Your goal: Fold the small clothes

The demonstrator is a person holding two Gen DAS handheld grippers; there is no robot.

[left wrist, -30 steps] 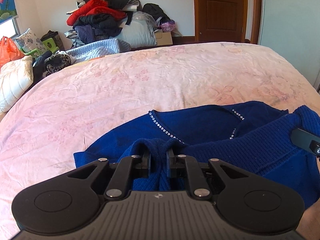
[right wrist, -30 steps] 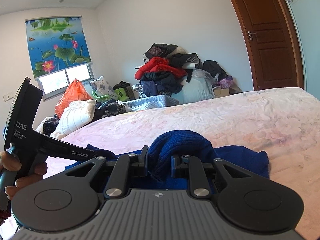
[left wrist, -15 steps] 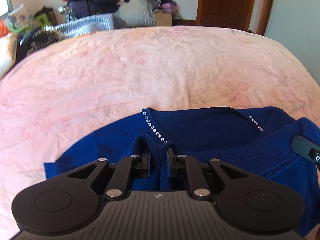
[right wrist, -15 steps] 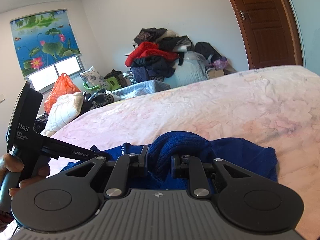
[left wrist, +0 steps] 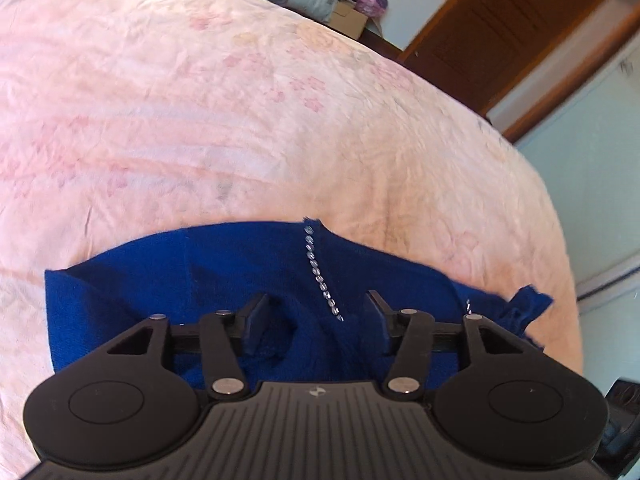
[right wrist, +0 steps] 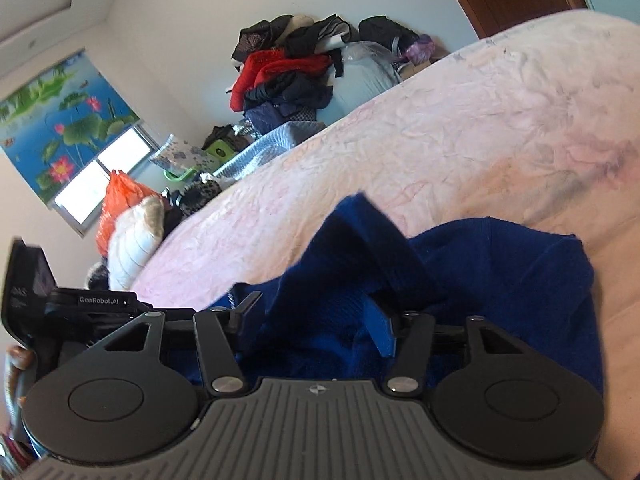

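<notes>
Since a second ago: both grippers, then pinched tight on folds of the blue knit, have let go; both views have rolled and dipped toward the bed, and the raised hem edge has been carried over onto the garment.

Left side. Left gripper (left wrist: 316,310): jaws opening, spread apart, pads off the cloth. A slack ridge of knit stands loose between them, touching neither pad as far as can be seen. Blue sweater (left wrist: 168,276) lies at the near edge of the pink bedspread (left wrist: 240,120), its far edge a fairly straight fold line. The rhinestone trim (left wrist: 320,276) runs from that far edge toward the gripper.

Right side. Right gripper (right wrist: 316,316): jaws likewise opening, spread wide. The sweater (right wrist: 500,272) is bunched here, a peak of cloth standing up just beyond the fingers. Motion blur makes it hard to tell whether that peak is settling or snagged on the right finger (right wrist: 380,330). The left tool and the hand holding it (right wrist: 16,360) show at the far left of this view. Clothes pile (right wrist: 288,68) and window blind (right wrist: 56,120) sit well apart, far across the room.

Step in hand, by my reading: releasing after the first fold. To do it well:
- let the jaws open fully before pulling back, so the knit loops do not drag
- withdraw both tools together, low and straight toward the near side
- then flatten the right-hand hump before the next fold, or the layers will sit crooked.
</notes>
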